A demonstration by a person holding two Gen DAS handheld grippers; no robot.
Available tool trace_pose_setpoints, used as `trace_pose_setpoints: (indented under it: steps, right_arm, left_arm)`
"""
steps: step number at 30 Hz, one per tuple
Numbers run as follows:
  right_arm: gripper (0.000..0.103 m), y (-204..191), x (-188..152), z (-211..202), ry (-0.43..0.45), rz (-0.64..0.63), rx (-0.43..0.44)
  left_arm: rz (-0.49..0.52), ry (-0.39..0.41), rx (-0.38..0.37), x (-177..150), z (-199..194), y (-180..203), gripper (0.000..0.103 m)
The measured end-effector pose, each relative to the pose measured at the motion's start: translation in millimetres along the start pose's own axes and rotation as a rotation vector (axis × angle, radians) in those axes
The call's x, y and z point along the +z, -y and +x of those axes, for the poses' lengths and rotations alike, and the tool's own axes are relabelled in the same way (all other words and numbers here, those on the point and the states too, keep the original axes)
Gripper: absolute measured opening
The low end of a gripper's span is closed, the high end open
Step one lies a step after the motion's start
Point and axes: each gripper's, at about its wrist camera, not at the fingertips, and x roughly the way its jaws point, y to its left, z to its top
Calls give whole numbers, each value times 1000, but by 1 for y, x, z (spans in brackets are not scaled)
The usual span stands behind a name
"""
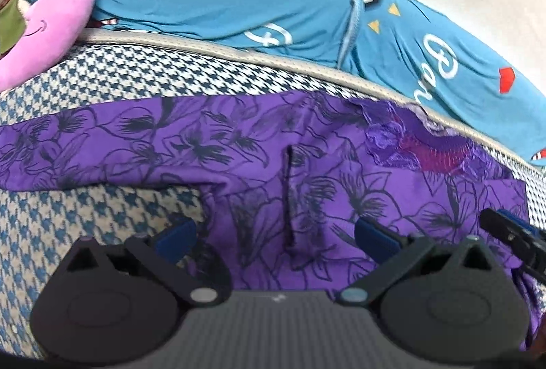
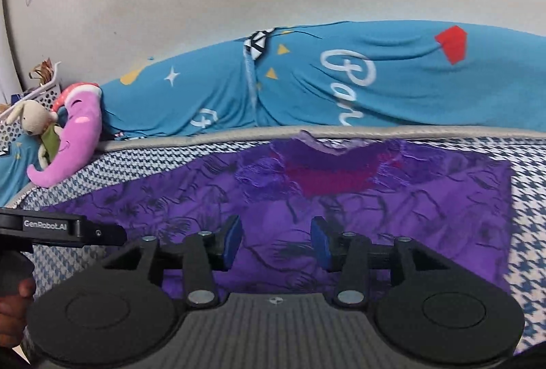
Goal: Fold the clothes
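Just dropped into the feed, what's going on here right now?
A person holds a gripper in each hand over a purple floral garment spread flat on a houndstooth mattress. The left gripper and right gripper both stand open above the cloth, gripping nothing. No fold shows yet. Blue bedding and a pink plush toy lie behind.
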Motion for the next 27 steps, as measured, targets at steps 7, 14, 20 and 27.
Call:
trace_pose_setpoints:
  steps: [7, 14, 20, 27]
  right_arm:
    - [54, 29, 1, -28, 11, -3, -73]
    - [54, 63, -3, -50, 5, 50, -141]
    - [54, 81, -13, -61, -33, 55, -195]
    - [55, 91, -26, -64, -119, -21, -258]
  left_arm:
    - [23, -59, 30, -6, 20, 17, 103]
    - [23, -56, 56, -6, 25, 18, 103]
    - [23, -58, 70, -5, 30, 18, 103]
    - [27, -64, 75, -6, 34, 20, 103]
